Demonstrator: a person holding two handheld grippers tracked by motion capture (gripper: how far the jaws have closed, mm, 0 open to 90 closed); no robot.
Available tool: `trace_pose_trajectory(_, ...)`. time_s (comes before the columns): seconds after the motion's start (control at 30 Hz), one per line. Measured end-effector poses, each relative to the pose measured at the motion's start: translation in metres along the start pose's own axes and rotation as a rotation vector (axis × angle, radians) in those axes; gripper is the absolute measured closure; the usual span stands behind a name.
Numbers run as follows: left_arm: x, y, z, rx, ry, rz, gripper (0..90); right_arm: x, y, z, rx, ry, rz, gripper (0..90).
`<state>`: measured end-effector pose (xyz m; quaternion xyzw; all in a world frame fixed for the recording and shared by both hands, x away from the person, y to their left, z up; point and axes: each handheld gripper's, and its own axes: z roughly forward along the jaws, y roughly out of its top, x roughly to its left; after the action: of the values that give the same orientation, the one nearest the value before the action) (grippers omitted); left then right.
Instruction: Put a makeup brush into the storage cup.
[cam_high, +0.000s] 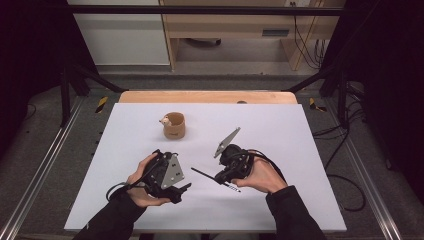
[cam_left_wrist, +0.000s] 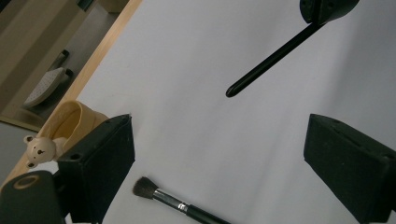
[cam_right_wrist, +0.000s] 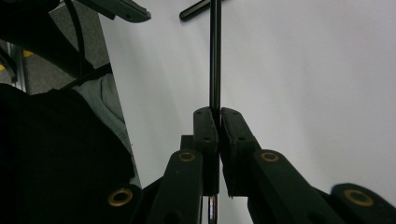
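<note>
The black brush (cam_right_wrist: 215, 56) sits clamped between the right gripper (cam_right_wrist: 218, 122) jaws.

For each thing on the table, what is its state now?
Left tongs: open, nothing between them.
Right tongs: shut on the thin black brush handle.
Black make-up brush with dark bristles: lying flat on the white table, untouched.
Tan cup with a small bear figure: upright, standing alone.
</note>
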<state>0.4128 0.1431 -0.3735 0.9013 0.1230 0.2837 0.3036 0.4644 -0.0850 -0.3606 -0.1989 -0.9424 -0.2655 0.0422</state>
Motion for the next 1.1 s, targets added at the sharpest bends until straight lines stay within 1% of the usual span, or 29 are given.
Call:
trace_pose_trajectory(0.07, -0.001, 0.001, 0.001, 0.003, 0.001, 0.014, 8.3, 0.0, 0.001, 0.001, 0.009, 0.005, -0.009, 85.9)
trace_pose_trajectory(0.13, -0.003, 0.002, 0.001, 0.002, -0.001, 0.025, 8.7, 0.0, 0.002, 0.002, 0.011, 0.005, -0.003, 85.9)
trace_pose_trajectory(0.2, -0.004, 0.003, 0.002, 0.005, -0.002, 0.038, 9.0, 0.0, 0.003, 0.003, 0.017, 0.01, -0.008, 85.9)
trace_pose_trajectory(0.23, -0.005, 0.003, 0.003, 0.006, 0.0, 0.05, 9.1, 0.0, 0.003, 0.004, 0.018, 0.011, -0.006, 85.9)
trace_pose_trajectory(0.33, -0.006, 0.004, 0.003, 0.004, 0.0, 0.055, 9.6, 0.001, 0.004, 0.005, 0.021, 0.014, -0.01, 85.9)
trace_pose_trajectory(0.37, -0.007, 0.004, 0.004, 0.005, 0.0, 0.064, 10.0, 0.002, 0.004, 0.006, 0.021, 0.014, -0.001, 85.9)
trace_pose_trajectory(0.4, -0.009, 0.005, 0.006, 0.014, 0.002, 0.083, 10.6, 0.002, 0.005, 0.007, 0.024, 0.019, -0.004, 85.9)
trace_pose_trajectory(0.43, -0.01, 0.005, 0.007, 0.019, 0.002, 0.09, 10.9, 0.002, 0.006, 0.007, 0.027, 0.022, -0.005, 85.9)
trace_pose_trajectory(0.47, -0.01, 0.005, 0.007, 0.019, 0.002, 0.09, 11.1, 0.002, 0.006, 0.007, 0.027, 0.022, -0.005, 85.9)
trace_pose_trajectory(0.5, -0.011, 0.006, 0.008, 0.022, 0.004, 0.1, 11.1, 0.002, 0.006, 0.008, 0.028, 0.023, -0.004, 85.9)
trace_pose_trajectory(0.53, -0.012, 0.006, 0.008, 0.022, 0.001, 0.105, 11.7, 0.001, 0.006, 0.008, 0.033, 0.023, -0.017, 85.9)
trace_pose_trajectory(0.67, -0.014, 0.008, 0.01, 0.02, 0.002, 0.12, 12.7, 0.002, 0.007, 0.008, 0.036, 0.022, -0.011, 85.9)
trace_pose_trajectory(0.7, -0.016, 0.009, 0.012, 0.022, 0.006, 0.135, 12.8, 0.003, 0.007, 0.01, 0.035, 0.028, -0.009, 85.9)
trace_pose_trajectory(0.77, -0.016, 0.01, 0.012, 0.026, 0.007, 0.141, 13.0, 0.002, 0.007, 0.01, 0.04, 0.028, -0.018, 85.9)
trace_pose_trajectory(0.8, -0.018, 0.011, 0.013, 0.034, 0.01, 0.159, 13.3, 0.002, 0.007, 0.011, 0.046, 0.031, -0.017, 85.9)
trace_pose_trajectory(0.83, -0.018, 0.011, 0.013, 0.034, 0.01, 0.159, 13.6, 0.002, 0.007, 0.011, 0.043, 0.031, -0.022, 85.9)
trace_pose_trajectory(0.97, -0.019, 0.013, 0.015, 0.035, 0.016, 0.178, 14.7, 0.001, 0.008, 0.012, 0.049, 0.032, -0.011, 85.9)
trace_pose_trajectory(1.07, -0.021, 0.015, 0.018, 0.043, 0.025, 0.196, 15.4, 0.0, 0.008, 0.013, 0.055, 0.029, -0.012, 85.9)
trace_pose_trajectory(1.1, -0.021, 0.015, 0.018, 0.043, 0.025, 0.196, 15.7, 0.0, 0.008, 0.013, 0.055, 0.029, -0.012, 85.9)
